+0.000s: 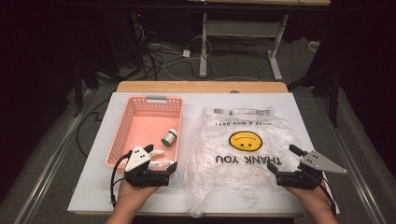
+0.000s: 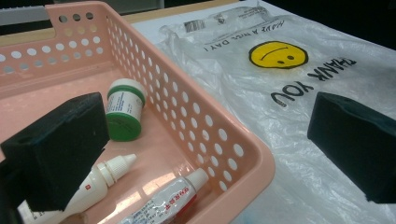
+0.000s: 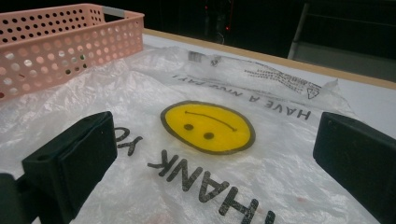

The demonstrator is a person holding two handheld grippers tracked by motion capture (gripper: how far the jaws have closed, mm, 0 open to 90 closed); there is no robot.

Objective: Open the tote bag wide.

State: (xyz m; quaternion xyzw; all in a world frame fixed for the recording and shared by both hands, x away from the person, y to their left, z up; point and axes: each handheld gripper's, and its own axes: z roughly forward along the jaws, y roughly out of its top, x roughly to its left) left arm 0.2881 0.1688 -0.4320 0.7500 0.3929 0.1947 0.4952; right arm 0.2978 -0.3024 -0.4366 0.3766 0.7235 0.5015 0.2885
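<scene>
From above, the left gripper [image 1: 150, 164] hovers with jaws apart at the near end of the pink basket [image 1: 122, 125], so it could knock that rim. In its own view the squeeze tube [image 2: 164, 200] lies against the wall, where a jaw may not fit. In the right gripper view the jaws stand wide apart over the thin plastic bag [image 3: 154, 102], which may slip.

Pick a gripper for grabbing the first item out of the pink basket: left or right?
Left, probably. The left gripper is open at the basket near corner, by the dropper bottle and tube. The right gripper, also open, sits across the plastic bag.
</scene>
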